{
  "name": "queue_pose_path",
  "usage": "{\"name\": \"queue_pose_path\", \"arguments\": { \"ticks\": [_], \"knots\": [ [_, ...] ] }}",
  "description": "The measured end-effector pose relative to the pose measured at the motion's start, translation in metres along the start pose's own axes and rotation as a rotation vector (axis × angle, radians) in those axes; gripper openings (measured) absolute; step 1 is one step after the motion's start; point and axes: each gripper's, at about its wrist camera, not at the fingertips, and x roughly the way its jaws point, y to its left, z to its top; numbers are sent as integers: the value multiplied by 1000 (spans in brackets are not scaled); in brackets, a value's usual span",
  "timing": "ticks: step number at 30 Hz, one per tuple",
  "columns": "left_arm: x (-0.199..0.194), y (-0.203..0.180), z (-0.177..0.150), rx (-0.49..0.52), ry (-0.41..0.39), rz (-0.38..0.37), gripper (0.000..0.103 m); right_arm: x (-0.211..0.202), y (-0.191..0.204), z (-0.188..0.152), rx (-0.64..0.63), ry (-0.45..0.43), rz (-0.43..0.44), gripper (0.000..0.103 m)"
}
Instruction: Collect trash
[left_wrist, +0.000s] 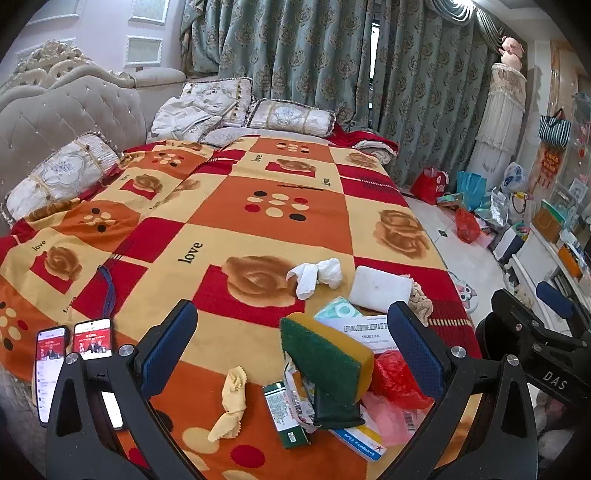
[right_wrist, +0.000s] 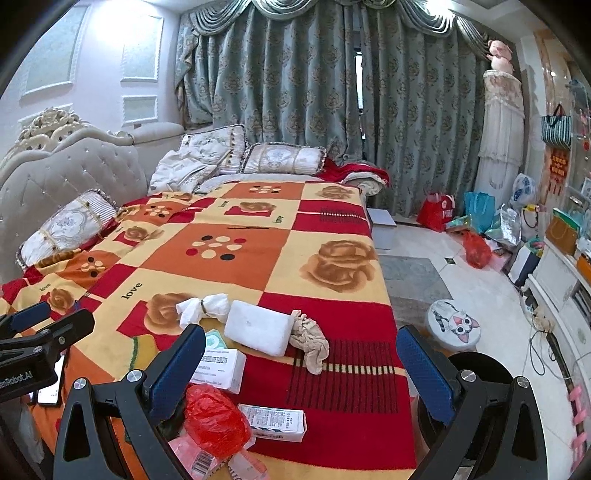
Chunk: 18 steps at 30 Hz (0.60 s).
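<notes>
Two grippers wide open, sponge (left_wrist: 328, 365) tilted — long axis toward camera

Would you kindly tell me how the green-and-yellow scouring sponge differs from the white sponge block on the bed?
The scouring sponge is two-toned, green pad on yellow foam; the white sponge block is plain white. The scouring sponge stands propped at a tilt on a heap of boxes and wrappers; the white block lies flat on the blanket. The scouring sponge is nearer the left tongs. Both are rectangular foam pieces, untouched.
</notes>
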Motion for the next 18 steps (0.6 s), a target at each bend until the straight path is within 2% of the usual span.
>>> {"name": "queue_pose_path", "arguments": {
  "ticks": [18],
  "knots": [
    [-2,7,0,-7,-2,17,102,2,-1,-5,-24,26,21,102]
  ]
}}
